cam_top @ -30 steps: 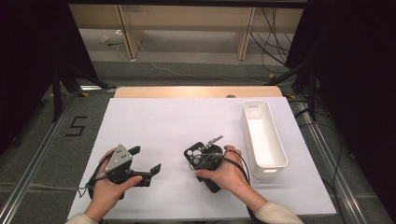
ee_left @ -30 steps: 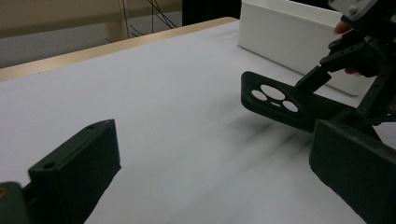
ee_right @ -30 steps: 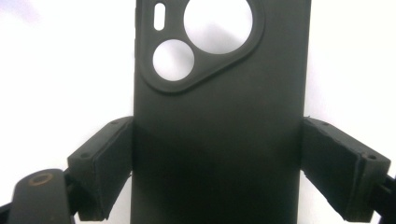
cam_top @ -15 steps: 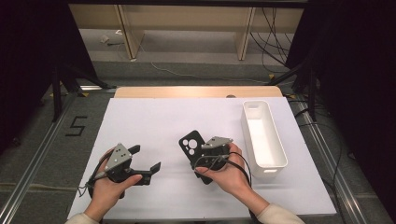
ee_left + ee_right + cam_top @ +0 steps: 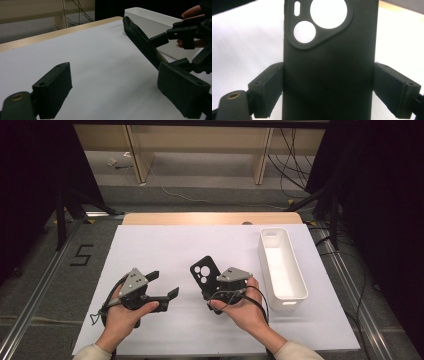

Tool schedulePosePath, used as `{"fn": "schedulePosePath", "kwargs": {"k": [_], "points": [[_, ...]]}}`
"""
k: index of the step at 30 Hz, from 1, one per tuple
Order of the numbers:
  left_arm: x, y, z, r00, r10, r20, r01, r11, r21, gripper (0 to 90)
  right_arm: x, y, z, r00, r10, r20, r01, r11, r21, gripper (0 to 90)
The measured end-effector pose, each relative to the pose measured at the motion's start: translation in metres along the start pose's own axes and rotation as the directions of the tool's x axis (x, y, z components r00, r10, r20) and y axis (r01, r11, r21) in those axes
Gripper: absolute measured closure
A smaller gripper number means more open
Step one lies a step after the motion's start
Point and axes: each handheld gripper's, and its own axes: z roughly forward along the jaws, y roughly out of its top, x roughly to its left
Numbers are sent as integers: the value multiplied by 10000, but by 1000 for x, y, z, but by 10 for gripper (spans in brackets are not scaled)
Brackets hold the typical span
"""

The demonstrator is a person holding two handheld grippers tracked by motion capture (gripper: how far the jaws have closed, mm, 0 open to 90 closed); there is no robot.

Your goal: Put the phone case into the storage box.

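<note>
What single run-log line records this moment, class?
right gripper: shut on black phone case, raised off table | left gripper: open, fingers just closing, nothing between | white bin: empty

**Case between tongs and tray**

On the desk (image 5: 150,245), the phone case (image 5: 204,274) stands near the middle, clamped in the right tongs (image 5: 212,287). The tray (image 5: 281,265) lies to its right; the left tongs (image 5: 162,285) sit to its left, apart.

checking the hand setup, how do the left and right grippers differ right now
The right gripper is clamped on a black phone case, held tilted off the white table cover; the left gripper holds nothing and its jaws have just been closing a little. Both are black, hand-held and low over the table.
</note>
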Motion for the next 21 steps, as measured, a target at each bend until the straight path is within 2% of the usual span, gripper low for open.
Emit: {"fn": "schedulePosePath", "kwargs": {"k": [9, 17, 21], "points": [[-6, 17, 11, 9997, -86, 239, 90, 9998, -164, 152, 0, -1, -3, 9999, -43, 98, 47, 9991, -430, 151], [-9, 27, 20, 9990, -179, 402, 185, 9997, -139, 169, 1, -2, -2, 9999, -87, 96, 91, 9989, -450, 151], [-10, 34, 26, 9981, -387, 479, 393, 9992, -115, 233, 3, -3, -2, 9999, -124, 111, 130, 9986, -510, 151]]}}
